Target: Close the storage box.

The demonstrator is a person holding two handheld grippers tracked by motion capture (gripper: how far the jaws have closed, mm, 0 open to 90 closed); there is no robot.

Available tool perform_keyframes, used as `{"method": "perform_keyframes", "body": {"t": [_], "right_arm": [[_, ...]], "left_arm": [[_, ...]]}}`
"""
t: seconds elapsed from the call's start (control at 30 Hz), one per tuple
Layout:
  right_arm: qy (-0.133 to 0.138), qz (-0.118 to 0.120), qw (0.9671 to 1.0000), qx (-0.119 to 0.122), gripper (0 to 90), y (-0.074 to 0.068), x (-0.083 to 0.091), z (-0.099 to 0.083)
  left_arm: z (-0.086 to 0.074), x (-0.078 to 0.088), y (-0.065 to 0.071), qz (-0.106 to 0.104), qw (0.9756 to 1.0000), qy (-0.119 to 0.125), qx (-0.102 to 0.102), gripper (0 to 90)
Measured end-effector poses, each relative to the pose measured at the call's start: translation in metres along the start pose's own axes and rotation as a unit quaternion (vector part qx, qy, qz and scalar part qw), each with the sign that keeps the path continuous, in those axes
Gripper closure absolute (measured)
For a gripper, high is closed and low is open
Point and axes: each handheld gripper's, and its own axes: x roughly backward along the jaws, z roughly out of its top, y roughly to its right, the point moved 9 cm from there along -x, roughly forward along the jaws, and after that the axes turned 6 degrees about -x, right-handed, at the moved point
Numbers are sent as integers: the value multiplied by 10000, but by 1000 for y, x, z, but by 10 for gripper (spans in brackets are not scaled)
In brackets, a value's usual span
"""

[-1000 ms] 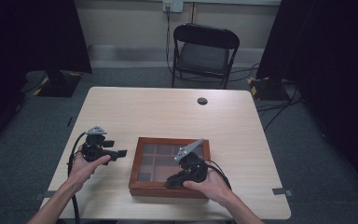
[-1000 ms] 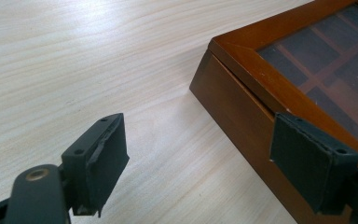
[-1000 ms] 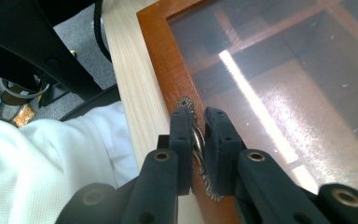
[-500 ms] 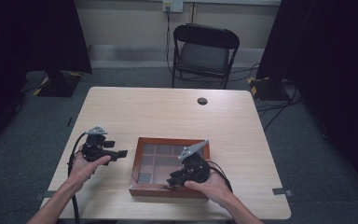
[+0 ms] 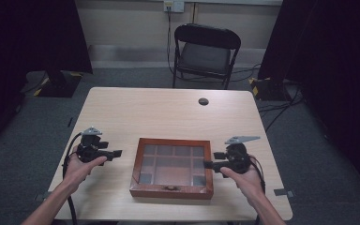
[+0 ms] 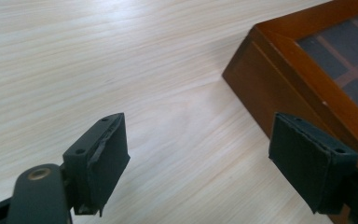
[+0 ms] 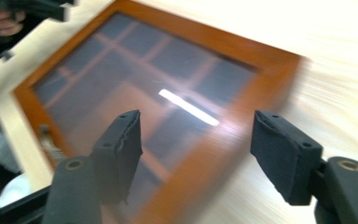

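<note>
A brown wooden box point(image 5: 172, 192) with a glass lid and gridded compartments lies flat near the table's front middle, with a small clasp point(image 5: 170, 188) on its near side. My left gripper point(image 5: 116, 153) hovers open just left of the box, jaws pointing at it. In the left gripper view the left gripper point(image 6: 198, 140) is empty above bare tabletop, with the box's corner point(image 6: 279, 70) to its right. My right gripper point(image 5: 210, 164) is open at the box's right edge. In the blurred right gripper view the right gripper point(image 7: 196, 135) spans the glass lid point(image 7: 135, 79), holding nothing.
A small black round disc point(image 5: 203, 101) lies on the far side of the pale wooden table point(image 5: 159, 112). A black folding chair point(image 5: 206, 51) stands behind the table. Dark curtains flank both sides.
My right gripper has moved from above the box's right front part out to the box's right edge. The left gripper has stayed where it was.
</note>
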Motion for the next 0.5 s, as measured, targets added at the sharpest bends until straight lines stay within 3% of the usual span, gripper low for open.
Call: {"method": "perform_keyframes", "body": {"t": [0.2,0.33,0.43,0.5], "right_arm": [[141,-647,9968,-451,195,47,14,-11],[112,-862,9943,-622,176,69,14,-19],[67,-1234,9894,-768,149,87,14,-25],[10,-1611,9832,-858,148,100,12,-29]], "left_arm": [[-11,4,-10,74,9999,-83,100,192],[-21,1,-13,96,9996,-215,133,192],[-24,0,-14,122,9995,-247,182,192],[-28,-6,-16,194,9989,-366,223,192]]}}
